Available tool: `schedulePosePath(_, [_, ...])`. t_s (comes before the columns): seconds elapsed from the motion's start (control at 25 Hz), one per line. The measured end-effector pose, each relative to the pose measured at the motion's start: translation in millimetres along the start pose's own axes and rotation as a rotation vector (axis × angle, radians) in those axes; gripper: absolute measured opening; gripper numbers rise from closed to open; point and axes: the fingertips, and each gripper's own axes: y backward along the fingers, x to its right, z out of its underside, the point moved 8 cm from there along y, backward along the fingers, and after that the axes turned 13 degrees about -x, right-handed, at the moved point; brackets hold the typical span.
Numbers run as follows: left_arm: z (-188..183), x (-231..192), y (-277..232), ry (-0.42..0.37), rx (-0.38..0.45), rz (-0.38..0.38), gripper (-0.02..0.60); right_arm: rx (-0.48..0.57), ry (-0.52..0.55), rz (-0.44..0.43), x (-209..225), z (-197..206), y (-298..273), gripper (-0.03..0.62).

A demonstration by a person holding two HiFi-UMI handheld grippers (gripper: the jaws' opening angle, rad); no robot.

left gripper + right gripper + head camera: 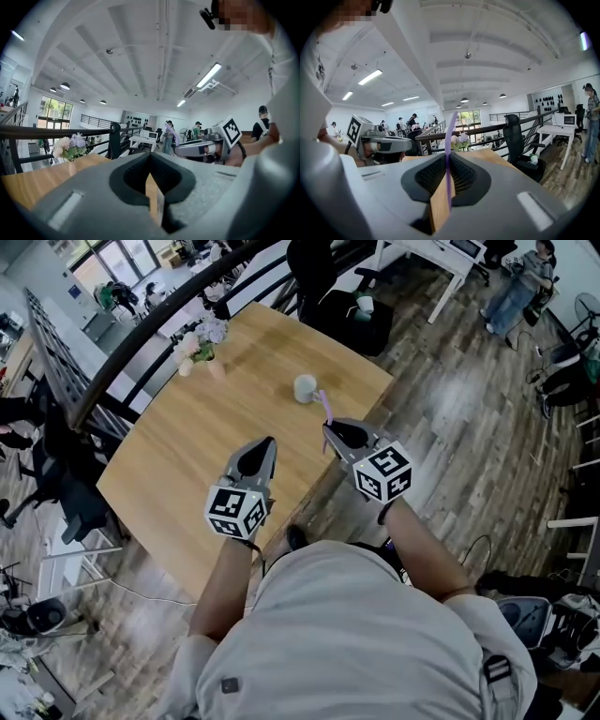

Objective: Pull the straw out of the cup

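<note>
A white cup stands on the wooden table, toward its far right side. My right gripper is shut on a thin purple straw, which is clear of the cup. In the right gripper view the straw stands upright between the pads and rises above the jaws. My left gripper hovers over the table to the left of the right one. Its jaws are shut with nothing between them. From the left gripper view I see the right gripper with the straw sticking up.
A small vase of pale flowers stands at the table's far edge. Behind it a dark railing runs along that side. A black office chair sits beyond the table. People stand in the distance.
</note>
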Motion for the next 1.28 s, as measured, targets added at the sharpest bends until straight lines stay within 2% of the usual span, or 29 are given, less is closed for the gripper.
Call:
schedulePosePath(0.16, [-3.2,35.8,-0.3,0.005,0.018,-0.044,0.005,0.011,-0.005,-0.029,7.2,12.4,38.5,0.035])
schedulePosePath(0.4, [-2.5,110.8,-5.3,-0.003,0.033,-0.065,0.005,0.046,0.044,-0.078,14.9,42.3,104.7,0.037])
schedulePosePath(0.84, [23.6,223.0,14.8,0.019,0.059,-0.116,0.005,0.092,0.069,-0.137,8.7,98.1,205.5,0.035])
schedulePosePath(1.04, [32.7,259.5,21.4,0.026,0.058,-0.137,0.005,0.112,0.074,-0.151,6.3,117.3,240.5,0.034])
schedulePosePath(1.28, [40.6,279.3,33.8,0.038,0.054,-0.154,0.005,0.119,0.069,-0.166,-0.7,127.4,257.8,0.034])
